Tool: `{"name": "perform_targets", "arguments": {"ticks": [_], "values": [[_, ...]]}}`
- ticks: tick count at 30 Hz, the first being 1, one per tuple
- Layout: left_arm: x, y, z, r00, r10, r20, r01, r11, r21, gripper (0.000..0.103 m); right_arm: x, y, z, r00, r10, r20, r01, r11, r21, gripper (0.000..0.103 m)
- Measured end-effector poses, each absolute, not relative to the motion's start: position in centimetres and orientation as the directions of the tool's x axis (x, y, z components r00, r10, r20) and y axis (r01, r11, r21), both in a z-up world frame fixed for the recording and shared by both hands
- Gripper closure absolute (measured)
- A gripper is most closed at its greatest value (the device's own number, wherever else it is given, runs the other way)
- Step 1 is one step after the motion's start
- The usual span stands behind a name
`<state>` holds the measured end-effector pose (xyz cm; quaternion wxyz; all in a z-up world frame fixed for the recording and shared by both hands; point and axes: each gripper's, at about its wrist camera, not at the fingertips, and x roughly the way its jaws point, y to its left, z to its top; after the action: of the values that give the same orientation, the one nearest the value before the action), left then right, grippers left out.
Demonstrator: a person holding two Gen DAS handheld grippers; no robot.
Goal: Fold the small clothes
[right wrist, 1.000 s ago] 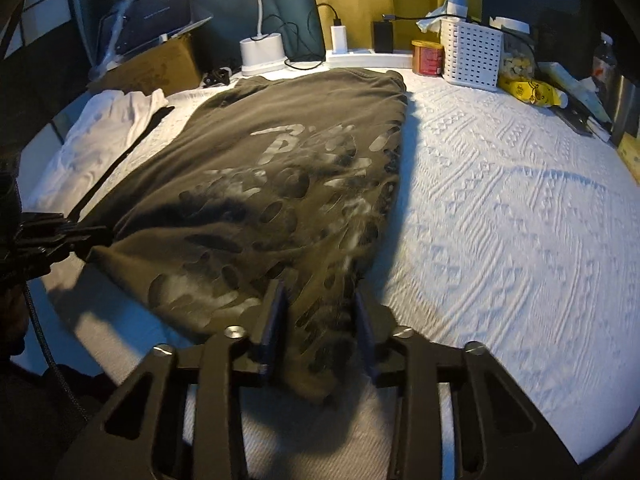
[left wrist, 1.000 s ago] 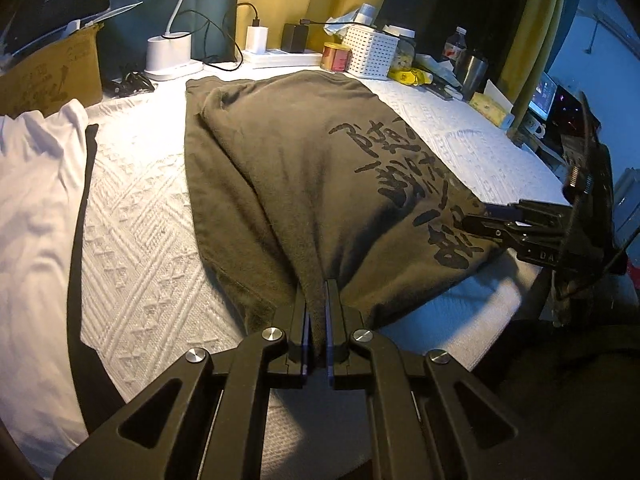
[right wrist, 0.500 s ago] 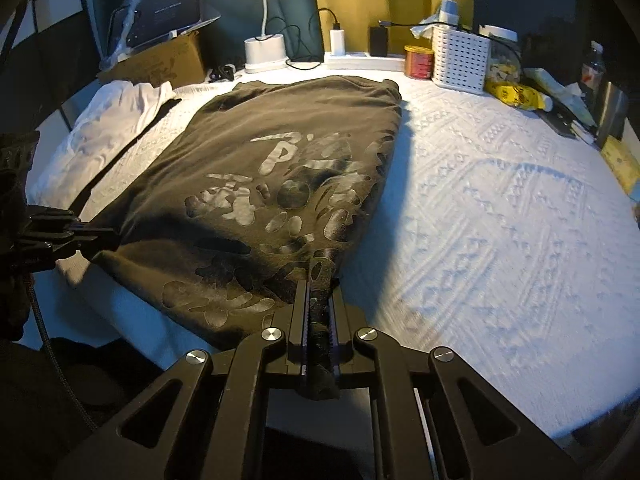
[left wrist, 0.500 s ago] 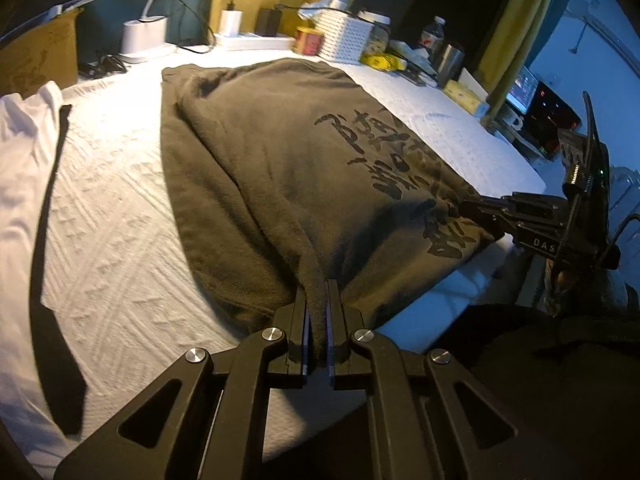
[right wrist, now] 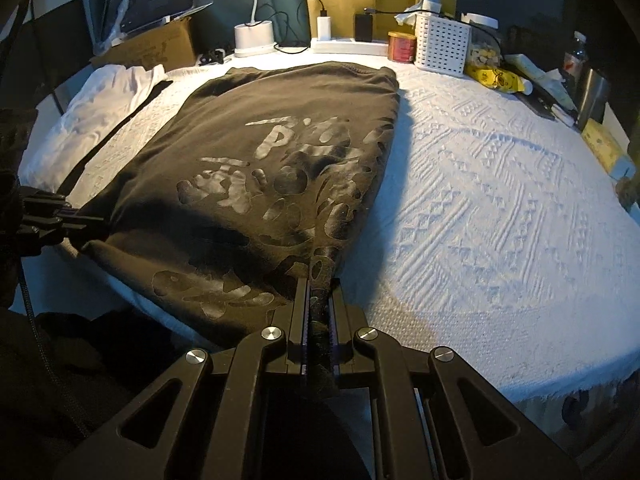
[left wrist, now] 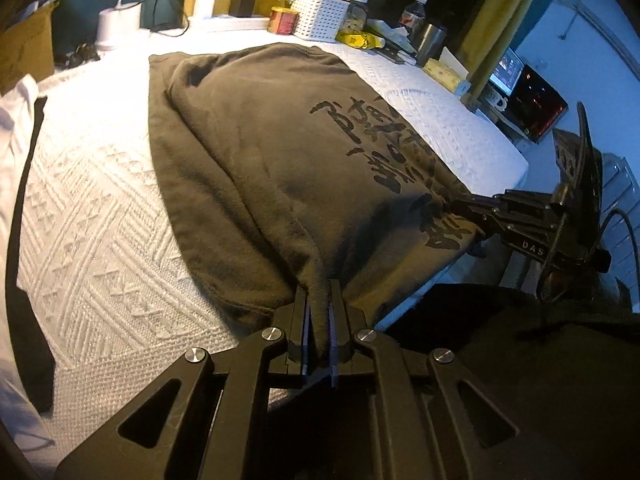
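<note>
White textured bedspread (right wrist: 500,208) w/ olive printed T-shirt (left wrist: 272,152), left claw (left wrist: 319,320) & right claw (right wrist: 319,312) each clamped on its near hem, bottom centre.

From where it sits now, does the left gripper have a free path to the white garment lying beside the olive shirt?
Probably not yet. The left gripper is shut on the olive shirt's near edge, so it must let go first. Otherwise only bare bedspread lies between it and the white garment.

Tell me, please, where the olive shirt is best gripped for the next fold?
At the near hem's two corners, from the table's front edge: the olive shirt lies flat with that hem overhanging. The left gripper and right gripper are clamped there already.
</note>
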<state>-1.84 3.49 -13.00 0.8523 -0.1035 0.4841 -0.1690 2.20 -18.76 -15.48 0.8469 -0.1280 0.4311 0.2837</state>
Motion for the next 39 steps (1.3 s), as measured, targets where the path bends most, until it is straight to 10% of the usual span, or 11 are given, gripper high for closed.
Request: {"name": "perform_targets", "arguments": {"ticks": [4, 8, 39], "values": [[-1.8, 4.3, -11.7, 0.507, -0.372, -0.777, 0.191, 0.928, -0.320, 0.091, 2.7, -19.3, -15.2, 0.425, 0.391, -0.817, -0.609, 0.791, 0.062, 0.093], [-0.7, 5.3, -10.9, 0.549, -0.342, -0.763, 0.162, 0.939, -0.304, 0.045, 3.5, -19.5, -14.8, 0.425, 0.391, -0.816, -0.602, 0.796, 0.068, 0.072], [16.2, 9.2, -11.4, 0.623, -0.161, -0.766, 0.110, 0.987, -0.118, 0.045, 24.6, -17.4, -12.9, 0.503, 0.435, -0.746, -0.482, 0.859, 0.176, 0.071]]}}
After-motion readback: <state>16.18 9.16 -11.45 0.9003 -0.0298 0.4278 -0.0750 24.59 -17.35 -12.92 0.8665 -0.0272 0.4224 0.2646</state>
